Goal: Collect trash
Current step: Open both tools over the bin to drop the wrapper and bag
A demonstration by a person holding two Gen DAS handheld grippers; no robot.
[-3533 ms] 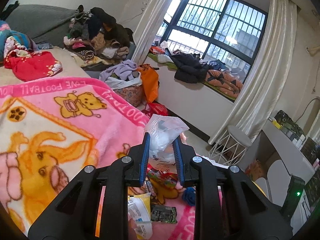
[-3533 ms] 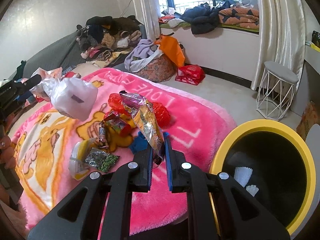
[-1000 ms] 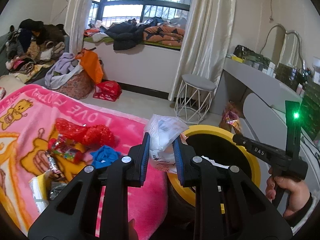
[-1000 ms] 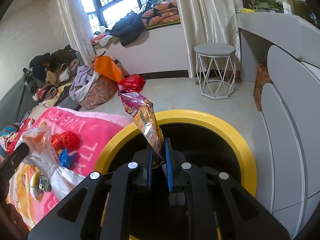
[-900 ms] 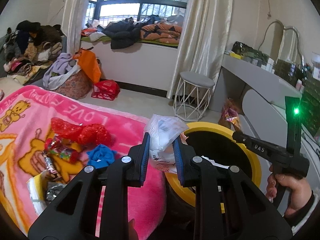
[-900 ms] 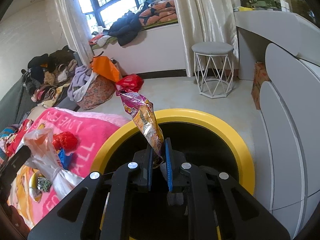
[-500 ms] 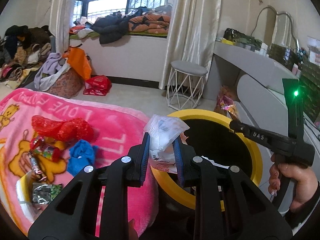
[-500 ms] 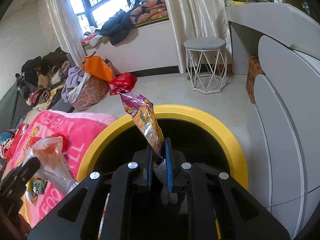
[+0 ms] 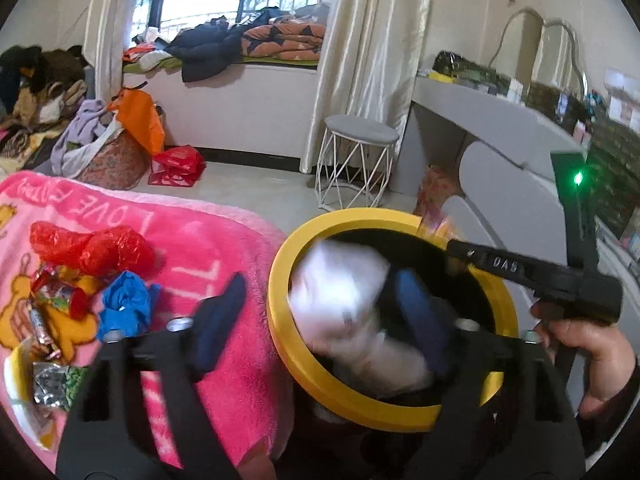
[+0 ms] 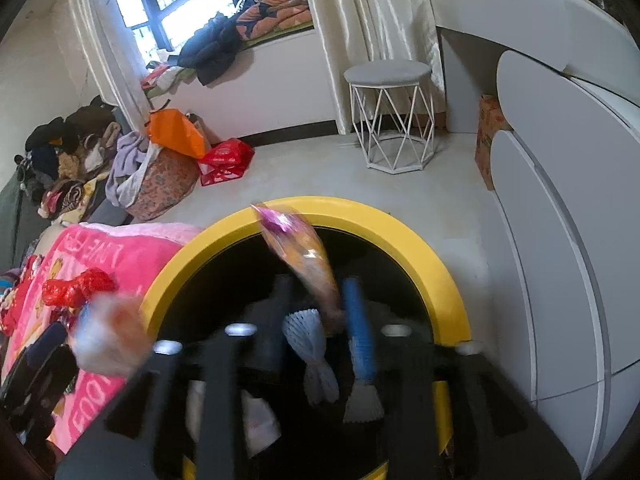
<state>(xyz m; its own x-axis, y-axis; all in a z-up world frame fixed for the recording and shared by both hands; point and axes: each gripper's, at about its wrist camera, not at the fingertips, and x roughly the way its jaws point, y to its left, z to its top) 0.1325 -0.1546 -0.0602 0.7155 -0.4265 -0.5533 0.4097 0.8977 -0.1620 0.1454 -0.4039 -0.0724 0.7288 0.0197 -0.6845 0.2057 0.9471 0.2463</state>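
Note:
A black bin with a yellow rim point(image 9: 280, 344) point(image 10: 360, 220) stands below both grippers. My left gripper point(image 9: 320, 312) hangs over the bin's left side, its jaws opening wide. The white plastic bag point(image 9: 340, 300) is blurred between them, free of the pads, over the bin's mouth. My right gripper point(image 10: 320, 312) is over the bin too, its jaws opening. The orange and purple snack wrapper point(image 10: 304, 256) stands loose between its fingers, tilted, its lower end by the blue right pad. In the right wrist view the white bag point(image 10: 108, 340) blurs at the left.
On the pink blanket point(image 9: 224, 248) lie a red plastic bag point(image 9: 92, 248), a blue wrapper point(image 9: 124, 304) and several candy wrappers. White paper liners point(image 10: 308, 336) lie inside the bin. A wire stool point(image 9: 356, 160) and a white desk point(image 10: 560, 240) stand beyond it. A hand point(image 9: 592, 352) holds the right gripper.
Both grippers have gone from shut to open. The white bag and the snack wrapper have come loose and are dropping toward the bin. Both grippers have sunk a little closer to it.

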